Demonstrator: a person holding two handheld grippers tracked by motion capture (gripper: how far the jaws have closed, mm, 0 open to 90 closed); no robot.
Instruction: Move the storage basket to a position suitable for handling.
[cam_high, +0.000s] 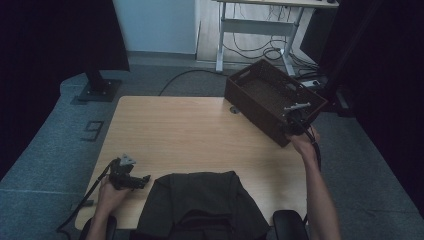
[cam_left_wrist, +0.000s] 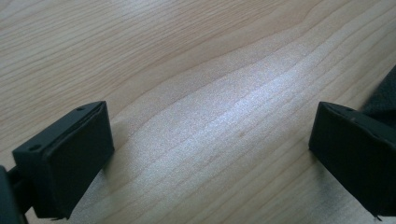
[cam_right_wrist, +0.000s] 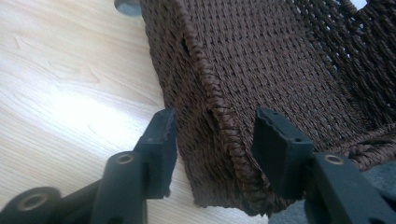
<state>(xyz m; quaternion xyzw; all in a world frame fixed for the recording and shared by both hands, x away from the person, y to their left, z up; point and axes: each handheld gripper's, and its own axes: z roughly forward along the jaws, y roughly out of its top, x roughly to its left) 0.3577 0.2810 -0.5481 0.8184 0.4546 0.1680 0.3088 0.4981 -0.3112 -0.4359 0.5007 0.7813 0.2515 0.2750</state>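
Right gripper straddling a woven basket's wall at the desk's far right corner.

High view: the brown woven basket (cam_high: 272, 97) sits tilted at the desk's (cam_high: 200, 135) far right corner, partly overhanging its right edge; the right gripper (cam_high: 296, 120) meets its near corner, while the left gripper (cam_high: 142, 180) rests near the front left edge, beside a dark garment (cam_high: 200, 202) at the front edge. Left gripper view: its jaws stand wide apart over bare wood. Right gripper view: the jaws flank the basket's rim (cam_right_wrist: 217, 109), one outside, one inside, not yet pressing it.
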